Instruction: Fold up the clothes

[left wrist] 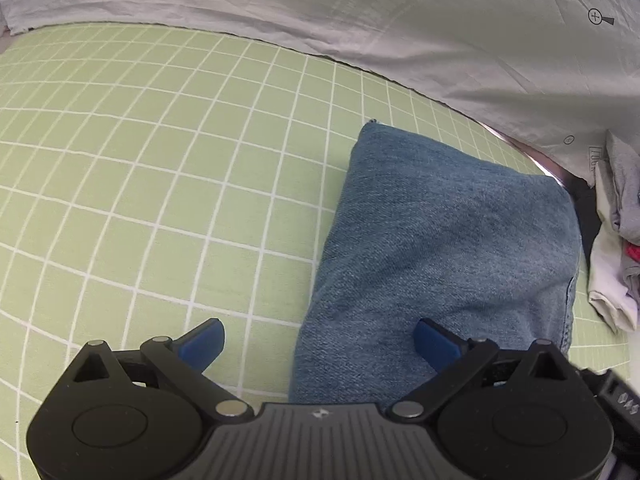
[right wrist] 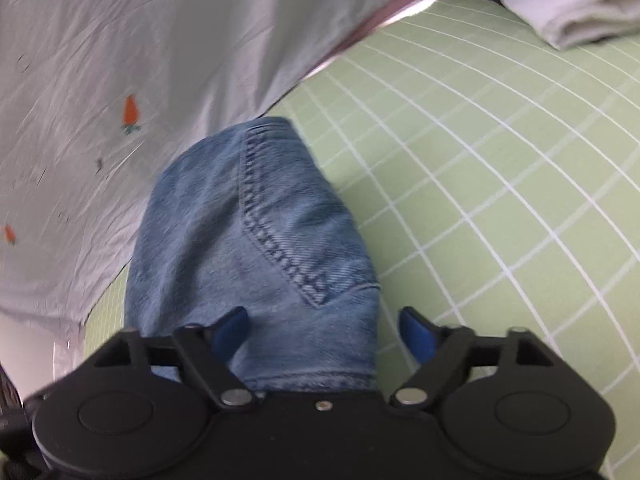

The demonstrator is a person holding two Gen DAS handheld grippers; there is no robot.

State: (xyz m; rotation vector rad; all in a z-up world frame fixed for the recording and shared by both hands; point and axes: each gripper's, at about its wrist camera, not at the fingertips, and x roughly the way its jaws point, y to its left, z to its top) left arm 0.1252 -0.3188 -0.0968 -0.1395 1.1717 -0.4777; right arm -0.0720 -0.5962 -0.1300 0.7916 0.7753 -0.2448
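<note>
A pair of blue jeans lies folded into a compact rectangle (left wrist: 440, 248) on the green checked sheet (left wrist: 160, 160). My left gripper (left wrist: 318, 340) is open over the near left edge of the bundle, one blue fingertip (left wrist: 204, 342) over the sheet and the other above the denim. In the right wrist view the jeans (right wrist: 248, 232) show a stitched seam. My right gripper (right wrist: 324, 332) is open and straddles the near end of the bundle, which lies between the fingers without being pinched.
A white quilt with carrot prints (left wrist: 400, 12) lies along the far side of the sheet and also shows in the right wrist view (right wrist: 100, 100). A pile of white and grey clothes (left wrist: 616, 240) sits to the right of the jeans, also seen in the right wrist view (right wrist: 576, 12).
</note>
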